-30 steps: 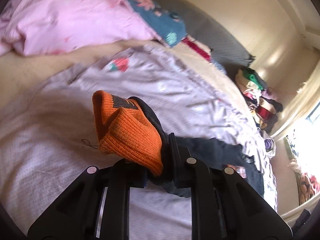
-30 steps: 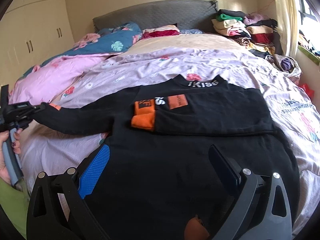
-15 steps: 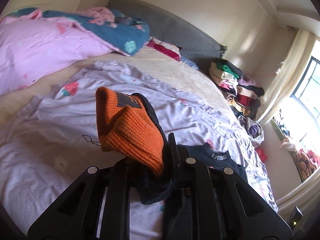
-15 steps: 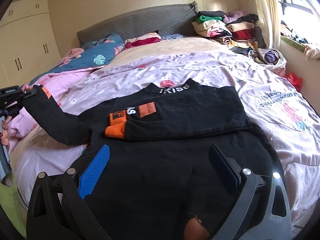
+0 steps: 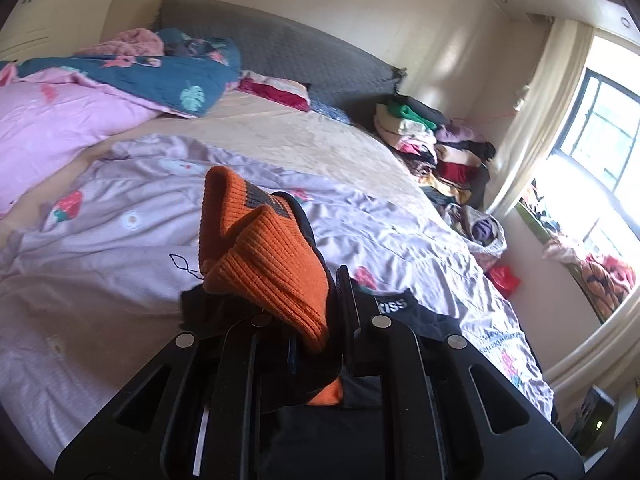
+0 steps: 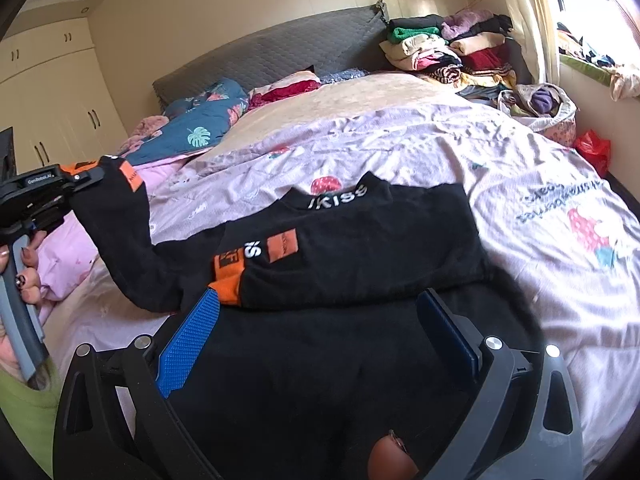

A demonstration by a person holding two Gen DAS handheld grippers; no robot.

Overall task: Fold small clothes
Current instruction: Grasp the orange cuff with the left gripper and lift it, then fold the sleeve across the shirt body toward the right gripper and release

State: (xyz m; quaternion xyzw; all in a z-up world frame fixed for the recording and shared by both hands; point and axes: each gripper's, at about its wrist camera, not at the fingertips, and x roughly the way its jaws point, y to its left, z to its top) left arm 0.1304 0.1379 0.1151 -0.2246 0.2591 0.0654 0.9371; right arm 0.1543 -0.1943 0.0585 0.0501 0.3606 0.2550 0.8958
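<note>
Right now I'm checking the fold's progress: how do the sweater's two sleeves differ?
The left sleeve is raised off the bed, pulled out sideways, its orange cuff clamped in the left gripper. The right sleeve already lies folded flat across the sweater's chest, its orange cuff resting free. The right gripper has its jaws open, holding neither. Both sleeves are black with orange ribbed cuffs and orange patches.

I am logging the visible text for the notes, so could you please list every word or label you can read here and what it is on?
"IKISS": white letters on the black sweater's collar.
"S": white letter on the sleeve folded over the chest; the rest is hidden.
"GenRobot.AI": label on the left gripper.
Orange patches on the sleeves: print too small to read.
Purple bedsheet: dark lettering, upside down and too blurred to read.
</note>
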